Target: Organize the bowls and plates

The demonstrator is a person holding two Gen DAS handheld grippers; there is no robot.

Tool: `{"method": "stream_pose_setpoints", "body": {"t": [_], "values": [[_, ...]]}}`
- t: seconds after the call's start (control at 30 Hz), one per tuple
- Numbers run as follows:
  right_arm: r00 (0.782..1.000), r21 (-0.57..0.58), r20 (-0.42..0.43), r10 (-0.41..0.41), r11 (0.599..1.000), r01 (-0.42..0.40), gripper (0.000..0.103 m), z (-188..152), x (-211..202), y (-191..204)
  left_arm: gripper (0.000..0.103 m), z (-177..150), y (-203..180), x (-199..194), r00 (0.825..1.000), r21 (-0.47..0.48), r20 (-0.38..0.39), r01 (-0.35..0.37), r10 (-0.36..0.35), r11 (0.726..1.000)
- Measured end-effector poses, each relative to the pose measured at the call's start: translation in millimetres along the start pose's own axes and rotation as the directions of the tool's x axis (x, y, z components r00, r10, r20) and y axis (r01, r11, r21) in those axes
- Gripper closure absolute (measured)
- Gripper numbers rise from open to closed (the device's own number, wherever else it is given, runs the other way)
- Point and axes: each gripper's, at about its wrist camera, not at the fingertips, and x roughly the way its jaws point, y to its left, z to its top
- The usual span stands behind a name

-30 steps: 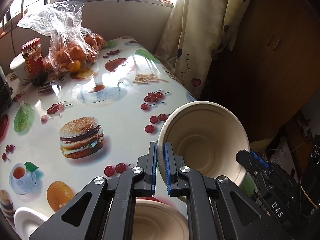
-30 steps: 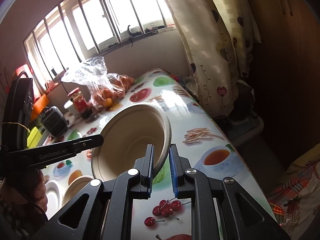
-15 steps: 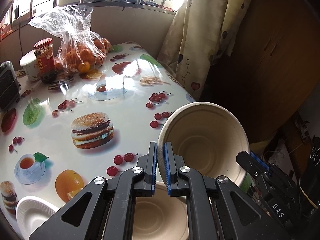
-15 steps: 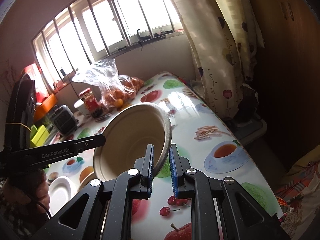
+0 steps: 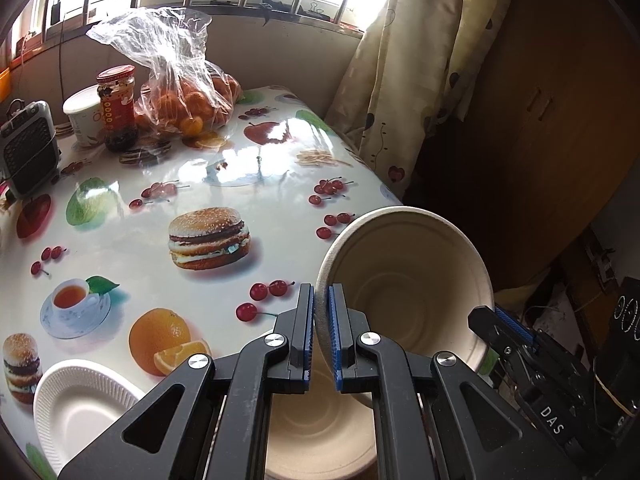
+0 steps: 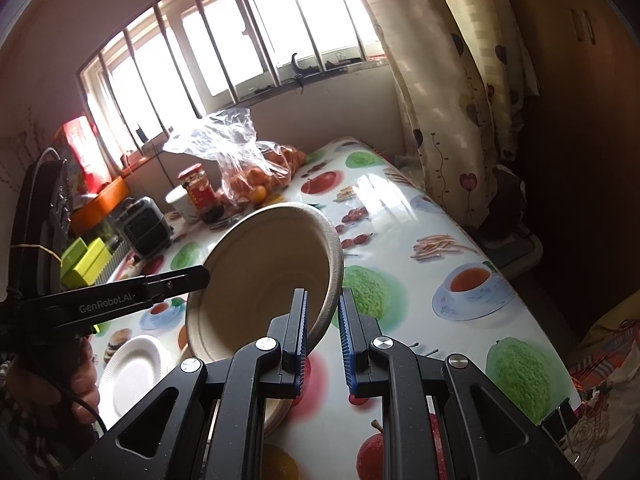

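Both grippers are clamped on one bowl point(image 5: 404, 288): the left gripper point(image 5: 319, 336) is pinching the near left stretch of the rim, its blue ribbed pads pressed to either side of the thin wall, while the right gripper point(image 6: 322, 334) is closed on the opposite stretch, the rim caught between its jaws with a sliver of daylight showing at the outer pad. The bowl is held tilted on edge and clear of the table point(image 5: 120, 248), its hollow turned toward the left camera. Directly beneath the left gripper a second bowl point(image 5: 320, 428) of the same kind rests mouth-up, and nesting the held one into it is judged to be the step in hand. For that, the bowl should be levelled by both hands together, centred over the lower mouth, lowered until the walls seat, and only then released, since uneven pull on so light a rim could buckle it. The bowls are of beige moulded pulp, matt and faintly fibrous, round, deep, with stepped rings inside and a rolled lip. Down to the left of the left gripper a plate point(image 5: 80, 400) lies flat, white and fluted at the border. The table is covered in glossy oilcloth printed with food, strongly glaring. Farthest ahead, by the window, a crinkled clear bag point(image 5: 180, 80) of oranges and a red-lidded jar point(image 5: 117, 108) are set.
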Motion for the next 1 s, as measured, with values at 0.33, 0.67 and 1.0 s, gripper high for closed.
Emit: {"method": "stream_pose_setpoints", "body": {"t": [0.33,0.67,1.0], "values": [[1.0,-0.006,-0.02,0.023,1.0,-0.023,0.088,-13,2,12,0.095,-15,16,-9,1.0,-0.033,-0.001,-0.008,0.008,0.999],[0.998,-0.017,-0.041,0.042,0.999,-0.043,0.088,-26,5,24,0.095,-28,30,-17,1.0,-0.061,-0.002,-0.019,0.019,0.998],[0.997,-0.018,-0.064,0.054,0.998,-0.055,0.088,-37,10,29,0.095,-41,38,-18,1.0,-0.082,-0.015,-0.027,0.026,0.996]]}}
